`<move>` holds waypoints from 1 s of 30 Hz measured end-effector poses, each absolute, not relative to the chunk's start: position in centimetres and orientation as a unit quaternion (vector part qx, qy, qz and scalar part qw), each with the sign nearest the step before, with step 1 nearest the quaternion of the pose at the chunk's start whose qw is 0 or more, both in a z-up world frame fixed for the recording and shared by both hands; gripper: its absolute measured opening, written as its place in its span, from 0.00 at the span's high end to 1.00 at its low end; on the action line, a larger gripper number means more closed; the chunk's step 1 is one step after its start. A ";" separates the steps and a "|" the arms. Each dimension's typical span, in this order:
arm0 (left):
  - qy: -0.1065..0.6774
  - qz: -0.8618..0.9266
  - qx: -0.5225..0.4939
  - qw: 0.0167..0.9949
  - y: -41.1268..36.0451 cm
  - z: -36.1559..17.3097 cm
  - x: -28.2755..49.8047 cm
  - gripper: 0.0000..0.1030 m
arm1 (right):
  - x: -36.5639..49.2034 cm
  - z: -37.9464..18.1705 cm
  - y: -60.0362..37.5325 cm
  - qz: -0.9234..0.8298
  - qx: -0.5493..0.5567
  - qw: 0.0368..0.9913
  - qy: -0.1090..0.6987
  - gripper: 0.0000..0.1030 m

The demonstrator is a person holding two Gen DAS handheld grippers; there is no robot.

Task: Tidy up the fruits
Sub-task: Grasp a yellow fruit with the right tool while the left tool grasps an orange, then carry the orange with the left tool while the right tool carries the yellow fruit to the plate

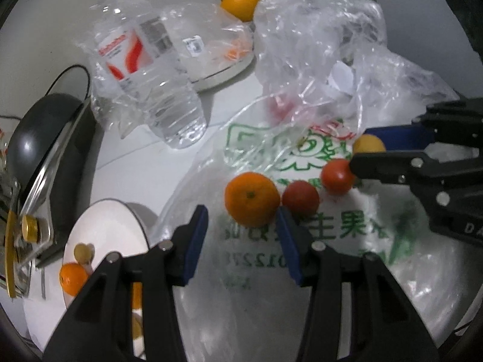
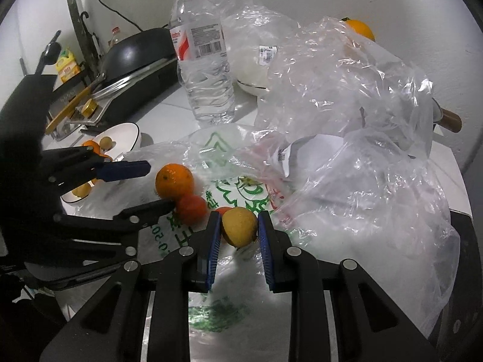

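Orange [image 1: 72, 278] in white bowl [image 1: 120, 226]; left jaws empty, apart; right jaws tight on yellow fruit [image 2: 240, 226]

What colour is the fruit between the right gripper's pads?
Yellow fruit; it shows best in the right wrist view.

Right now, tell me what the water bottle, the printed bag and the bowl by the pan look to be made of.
Water bottle: clear thin plastic, ribbed and dented, glossy, paper-like label.
Printed bag: thin translucent plastic film, crinkled and shiny, green print.
Bowl: probably glazed ceramic, smooth white with a dark rim; melamine can't be ruled out.
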State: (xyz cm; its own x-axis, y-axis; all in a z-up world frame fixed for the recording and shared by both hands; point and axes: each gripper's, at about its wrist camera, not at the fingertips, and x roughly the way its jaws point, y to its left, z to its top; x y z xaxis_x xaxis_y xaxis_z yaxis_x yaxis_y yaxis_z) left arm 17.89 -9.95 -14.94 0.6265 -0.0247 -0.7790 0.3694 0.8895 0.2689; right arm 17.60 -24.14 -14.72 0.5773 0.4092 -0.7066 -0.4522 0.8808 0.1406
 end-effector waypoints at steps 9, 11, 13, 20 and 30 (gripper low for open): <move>0.417 -0.120 0.220 0.874 -10.9 -15.3 19.2 0.53 | 17.9 -14.8 -24.7 0.238 -0.019 0.890 0.389 0.74; 0.418 -0.121 0.221 0.873 -11.0 -15.5 19.3 0.53 | 17.9 -14.8 -24.7 0.237 -0.019 0.890 0.389 0.74; 0.419 -0.123 0.219 0.873 -11.2 -15.6 19.5 0.53 | 17.9 -14.8 -24.8 0.235 -0.019 0.890 0.390 0.74; 0.410 -0.136 0.213 0.876 -10.9 -15.5 19.4 0.59 | 17.8 -14.5 -24.5 0.232 -0.023 0.891 0.389 0.74; 0.386 -0.149 0.185 0.891 -9.6 -13.5 16.9 0.59 | 16.7 -12.9 -22.9 0.229 -0.037 0.896 0.379 0.74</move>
